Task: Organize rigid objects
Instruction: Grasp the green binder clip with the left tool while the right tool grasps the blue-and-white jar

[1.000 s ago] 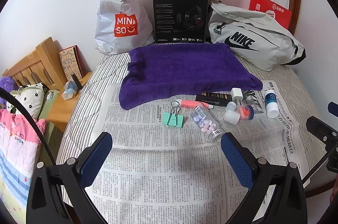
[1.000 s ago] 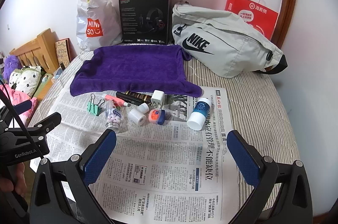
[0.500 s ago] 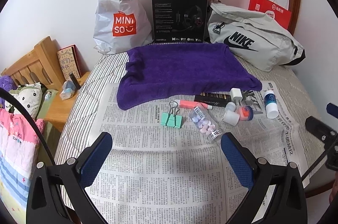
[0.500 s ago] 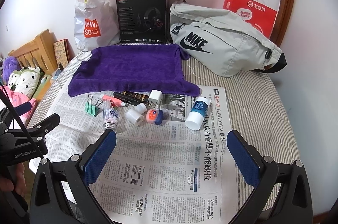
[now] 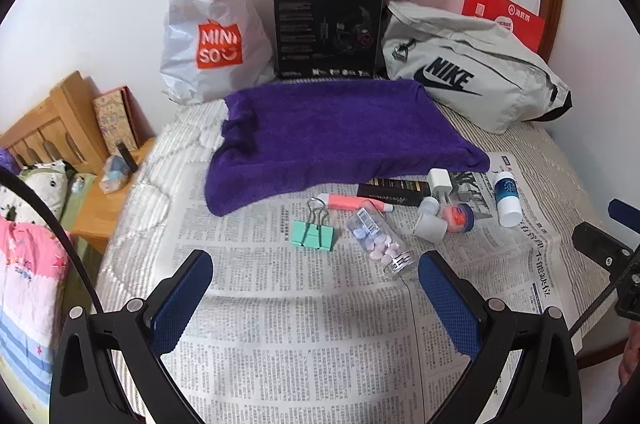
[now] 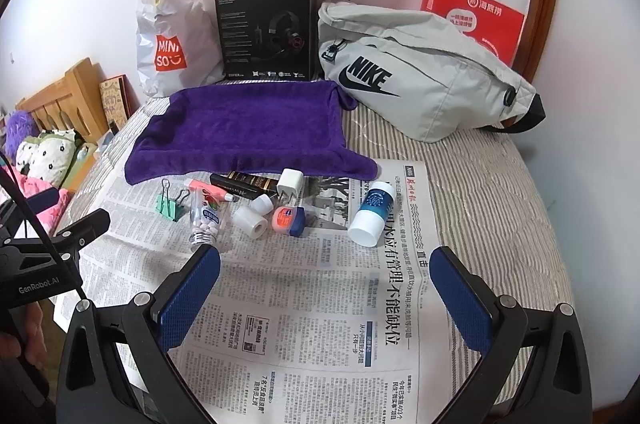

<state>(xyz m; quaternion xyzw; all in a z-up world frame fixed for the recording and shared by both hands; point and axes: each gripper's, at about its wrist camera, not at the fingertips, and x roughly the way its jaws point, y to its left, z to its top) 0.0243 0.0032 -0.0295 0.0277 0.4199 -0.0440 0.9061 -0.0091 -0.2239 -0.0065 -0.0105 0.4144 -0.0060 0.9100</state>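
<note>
We hold both tongs spread wide and empty over the printed newspaper sheet (image 6: 320, 304) laid on the striped bed (image 6: 480, 192); the left tongs (image 5: 316, 288) and the right tongs (image 6: 325, 284) each hover short of the small items, touching none. From the right wrist view the cluster lies at twelve o'clock of the tongs: a mint-green metal binder clip (image 6: 170, 205) farthest toward nine o'clock, then a clear plastic bottle of pale tablets (image 6: 206, 218) lying on its side, a coral-pink tube (image 6: 210, 190), a black and gold rectangular box (image 6: 244, 184), a white plug adapter (image 6: 290, 184), a small white cylinder (image 6: 251, 220), a little orange jar with a blue lid (image 6: 289, 220), and, toward two o'clock and apart from the rest, a white bottle with a teal label (image 6: 370, 214). Just beyond them lies a folded purple towel (image 6: 248, 128), its near edge touching the black box. Past it stands a grey fabric waist bag (image 6: 420, 80).
</note>
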